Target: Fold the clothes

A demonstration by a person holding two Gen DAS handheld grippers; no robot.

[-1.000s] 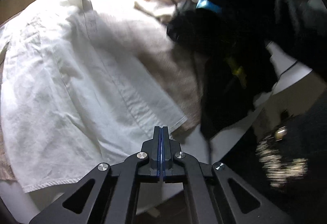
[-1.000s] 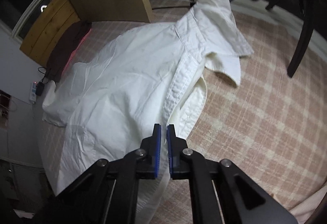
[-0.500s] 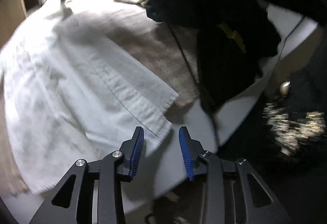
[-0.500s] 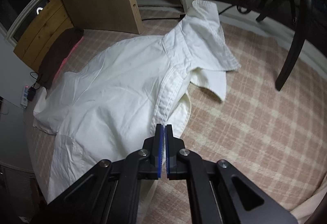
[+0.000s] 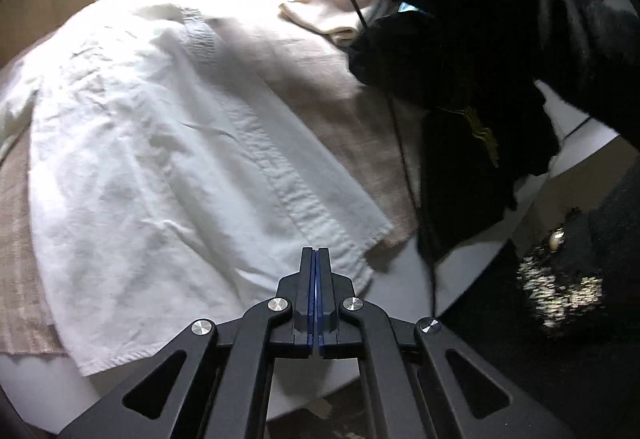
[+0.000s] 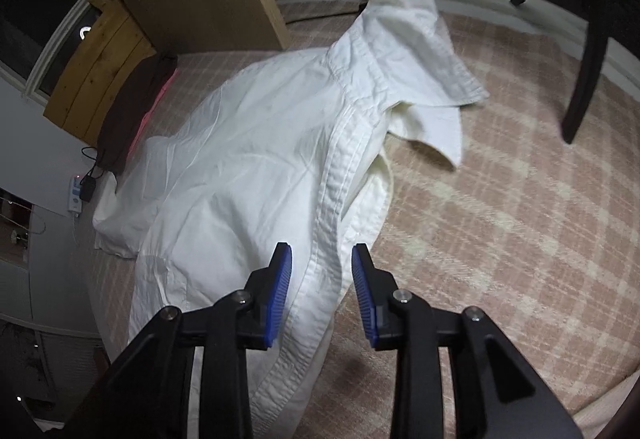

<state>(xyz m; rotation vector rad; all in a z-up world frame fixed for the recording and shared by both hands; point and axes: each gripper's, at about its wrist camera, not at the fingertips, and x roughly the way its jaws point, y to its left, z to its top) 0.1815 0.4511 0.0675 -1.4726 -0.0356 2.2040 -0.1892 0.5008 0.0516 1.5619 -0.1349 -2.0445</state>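
Crowding the white shirt, a dark sleeve; left jaws together, right jaws just parted

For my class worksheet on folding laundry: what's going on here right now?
A person with a gripper in each hand is working on a white shirt spread on a checked cloth. The left gripper is shut at the shirt's hem corner. The right gripper has just been opening, its jaws astride the button placket. No fold is made yet.

Dim room, glare whitening the shirt in the left view (slightly blurred), fisheye edges bent and dark.
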